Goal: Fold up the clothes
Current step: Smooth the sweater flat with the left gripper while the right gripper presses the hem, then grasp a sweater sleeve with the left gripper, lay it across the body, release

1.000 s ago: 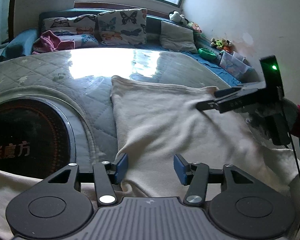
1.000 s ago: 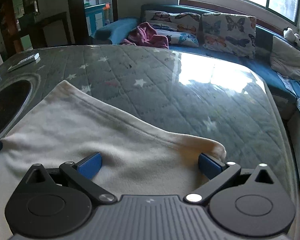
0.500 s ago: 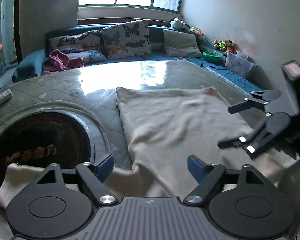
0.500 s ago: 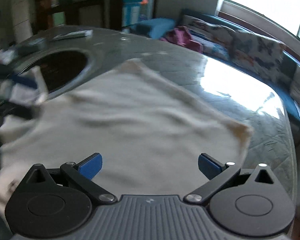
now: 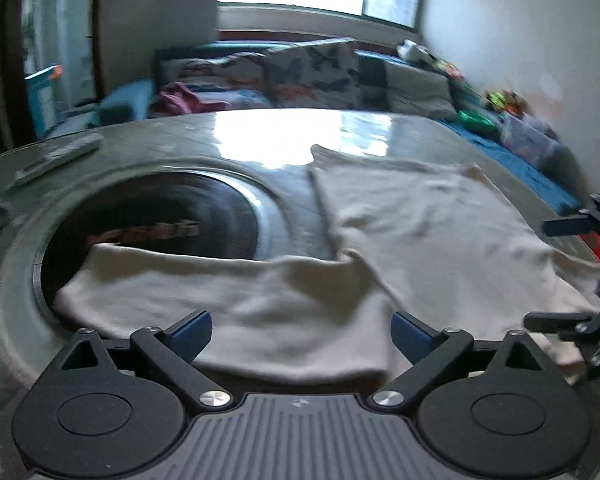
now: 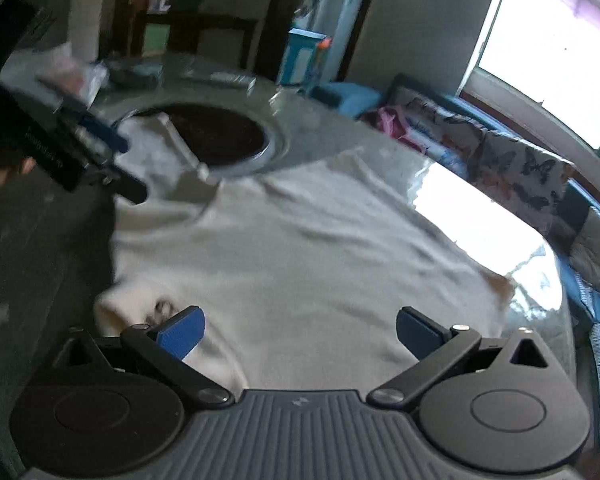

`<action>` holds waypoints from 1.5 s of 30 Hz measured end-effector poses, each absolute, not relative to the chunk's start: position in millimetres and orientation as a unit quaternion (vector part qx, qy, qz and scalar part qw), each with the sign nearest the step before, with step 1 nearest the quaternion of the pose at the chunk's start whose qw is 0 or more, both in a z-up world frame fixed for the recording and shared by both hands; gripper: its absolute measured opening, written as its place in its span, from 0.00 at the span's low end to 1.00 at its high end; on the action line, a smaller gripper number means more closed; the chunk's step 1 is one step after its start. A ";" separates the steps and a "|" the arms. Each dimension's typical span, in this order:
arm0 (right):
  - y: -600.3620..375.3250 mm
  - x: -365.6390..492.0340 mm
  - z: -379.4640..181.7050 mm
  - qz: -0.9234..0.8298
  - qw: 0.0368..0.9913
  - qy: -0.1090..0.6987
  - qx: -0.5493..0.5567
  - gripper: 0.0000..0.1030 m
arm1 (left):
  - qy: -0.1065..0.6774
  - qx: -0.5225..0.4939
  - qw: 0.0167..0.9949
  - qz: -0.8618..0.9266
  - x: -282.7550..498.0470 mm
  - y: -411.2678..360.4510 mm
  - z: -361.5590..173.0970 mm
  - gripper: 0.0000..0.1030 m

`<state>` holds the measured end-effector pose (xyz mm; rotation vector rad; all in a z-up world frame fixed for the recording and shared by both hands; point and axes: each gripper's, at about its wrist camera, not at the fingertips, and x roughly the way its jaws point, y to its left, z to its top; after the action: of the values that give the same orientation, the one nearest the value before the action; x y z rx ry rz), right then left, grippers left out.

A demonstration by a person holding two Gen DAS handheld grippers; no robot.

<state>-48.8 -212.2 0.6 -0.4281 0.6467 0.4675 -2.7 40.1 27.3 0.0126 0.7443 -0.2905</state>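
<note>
Two grippers, both with jaws wide apart and nothing between them, hang over one pale shirt (image 5: 432, 236) spread on the table (image 5: 268, 132).

From the left wrist view, our left gripper (image 5: 302, 330) sits low over the sleeve (image 5: 204, 292), which lies stretched sideways across the rim of a dark round inset (image 5: 156, 216) in the table. We judge the sleeve is left out flat like this so it can be picked up and folded in over the body. The body runs away from us toward the window, smoothed flat, which suits a first fold. At the right edge, the right gripper (image 5: 568, 272) shows its fingers parted, just above the shirt's near corner. Red writing shows on the inset, but motion blur makes it unreadable.

From the right wrist view, our right gripper (image 6: 298, 330) hovers above the shirt's near edge, blue pads (image 6: 182, 334) well apart, cloth below them and not pinched. The shirt fills the middle of the table, its far sleeve reaching the inset. The left gripper (image 6: 116, 160) is at upper left, fingers parted, near that sleeve. Pale lettering runs along its black body, too small and blurred for us to read. Butterfly-print cushions (image 6: 520, 172) line the sofa beyond.
</note>
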 end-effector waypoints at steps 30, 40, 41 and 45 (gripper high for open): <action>-188.9 -49.9 -26.9 0.240 0.897 0.333 -0.166 1.00 | 0.369 -0.048 0.925 0.070 47.1 133.1 7.7 0.28; -191.6 -52.6 -25.2 0.230 0.901 0.331 -0.158 1.00 | 0.317 -0.121 0.941 0.016 40.0 130.3 53.9 0.09; -192.5 -53.4 -24.5 0.228 0.903 0.330 -0.156 1.00 | 0.306 -0.125 0.944 -0.002 36.1 124.4 64.0 0.09; -199.8 -58.0 -20.6 0.219 0.908 0.327 -0.143 1.00 | 0.278 -0.130 0.948 -0.090 19.9 87.7 96.1 0.08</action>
<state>-58.0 -199.8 -20.6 -0.2957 0.6754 0.4518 19.9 87.7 96.1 -0.2645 0.5652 -0.1838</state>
